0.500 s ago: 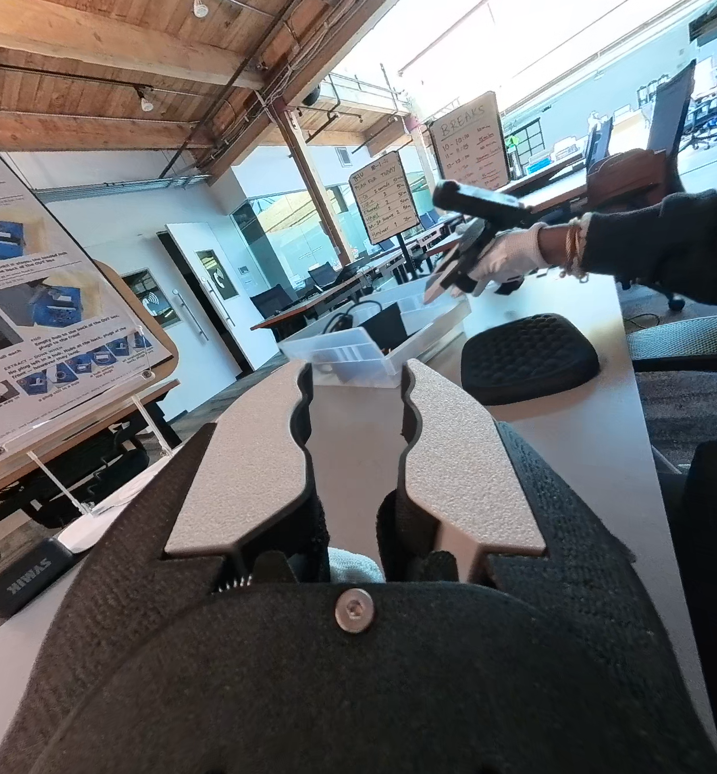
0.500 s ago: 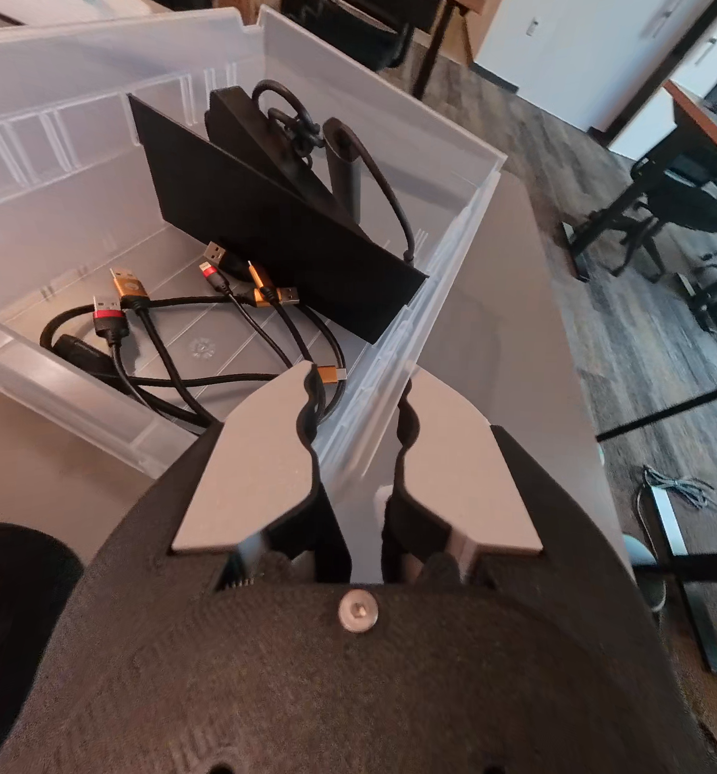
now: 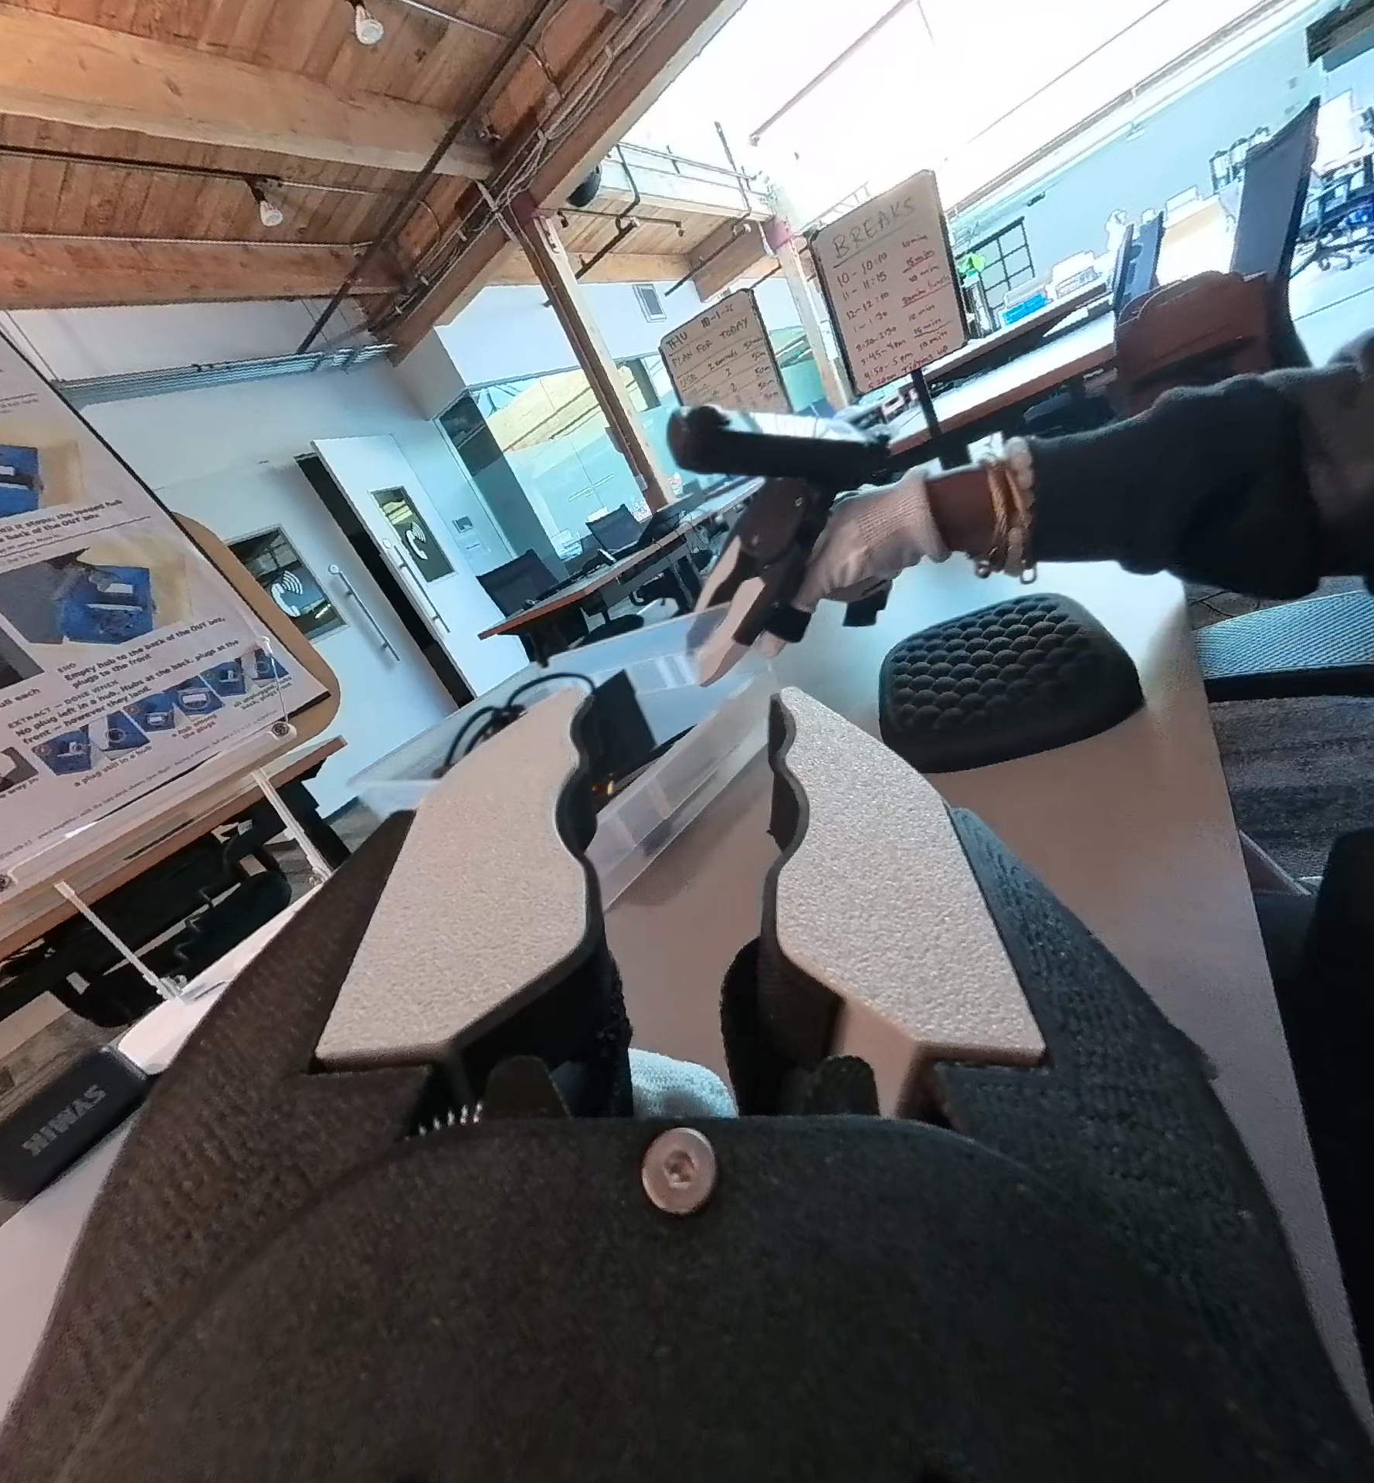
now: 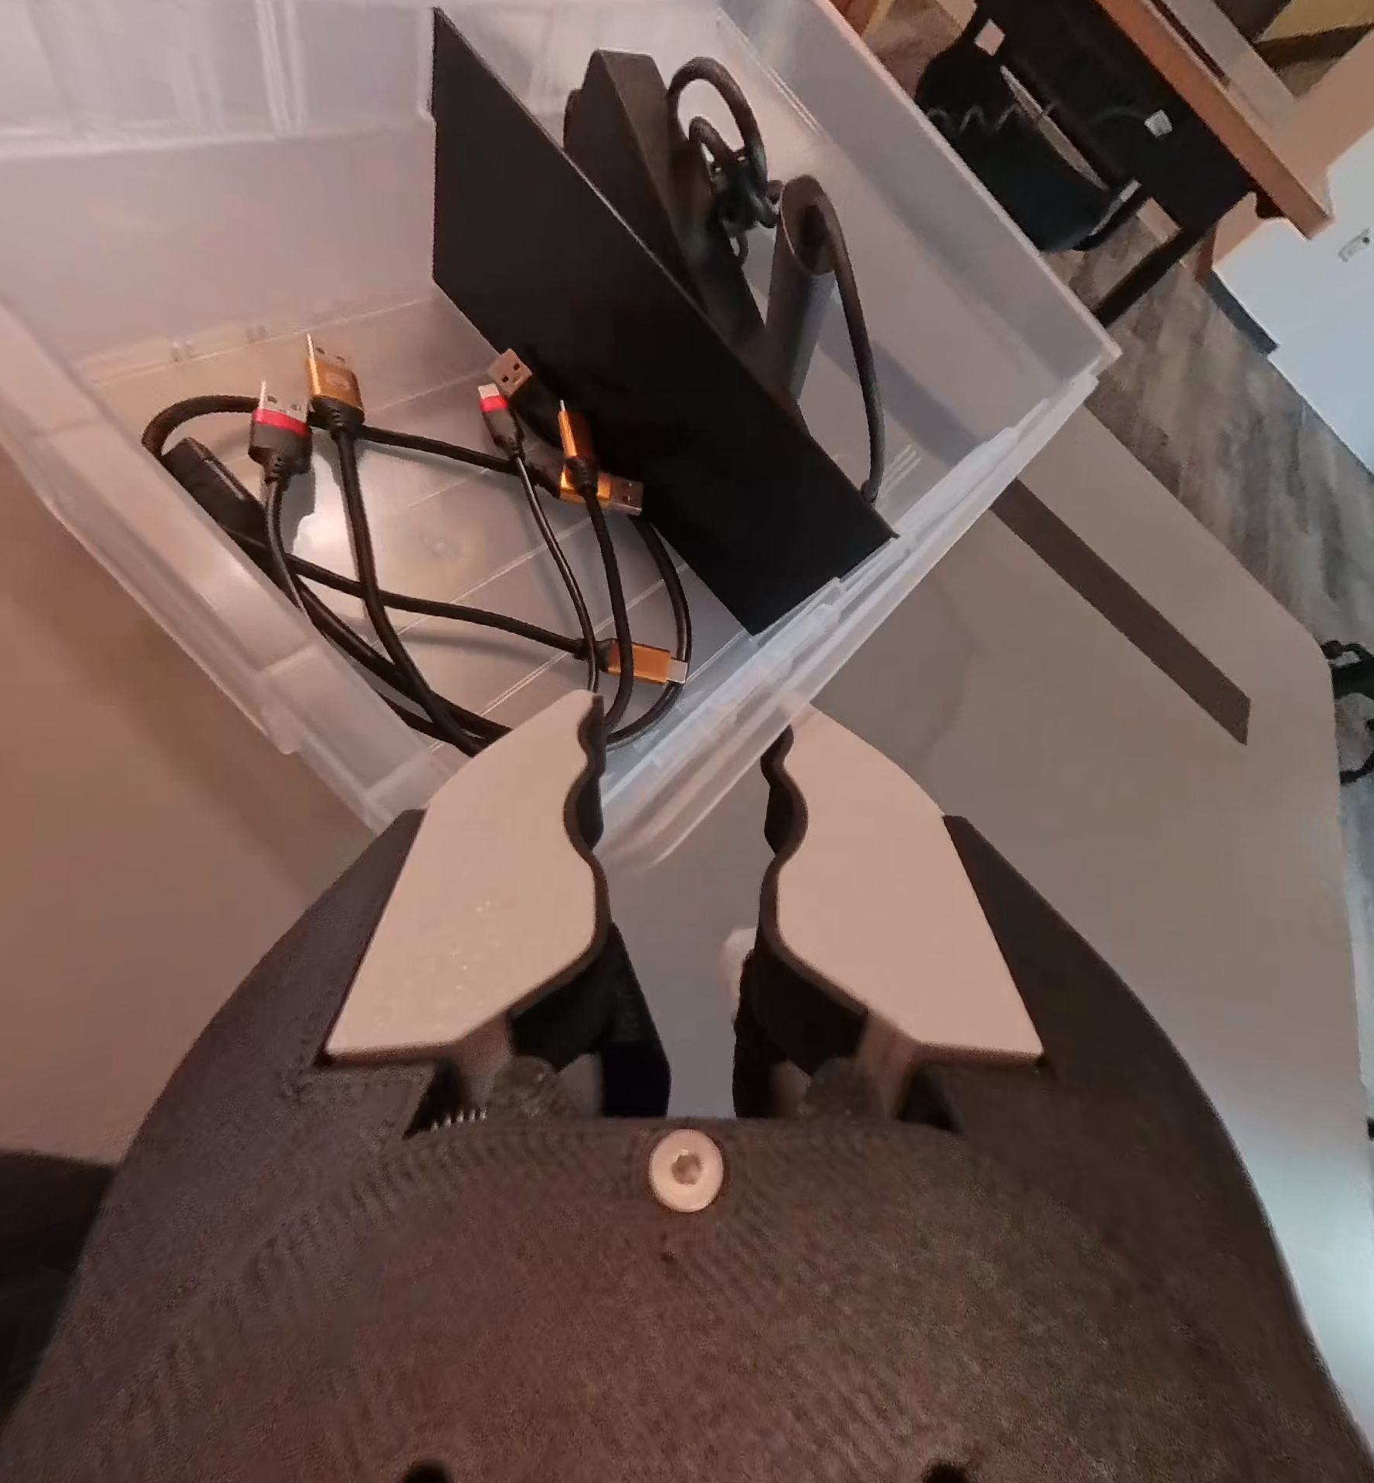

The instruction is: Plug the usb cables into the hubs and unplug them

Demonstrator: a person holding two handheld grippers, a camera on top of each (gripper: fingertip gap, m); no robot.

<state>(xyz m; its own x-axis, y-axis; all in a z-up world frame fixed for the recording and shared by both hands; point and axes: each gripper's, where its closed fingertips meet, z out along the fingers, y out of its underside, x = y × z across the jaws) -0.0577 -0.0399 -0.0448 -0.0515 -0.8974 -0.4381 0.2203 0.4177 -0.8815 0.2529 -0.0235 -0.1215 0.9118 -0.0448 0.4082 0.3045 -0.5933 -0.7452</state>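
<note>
Clear plastic bin (image 4: 980,513), upper centre of my right wrist view: black USB cables (image 4: 459,610) with orange and red plugs lie loose in its near compartment, just ahead of my right gripper (image 4: 683,746); black hub (image 4: 667,184) sits behind a black divider (image 4: 651,401). Since half a second ago, my right gripper has swung so the bin sits more centred. It is parted moderately and holds nothing. My left gripper (image 3: 675,722), low over the table (image 3: 1085,818), is likewise parted and empty.
</note>
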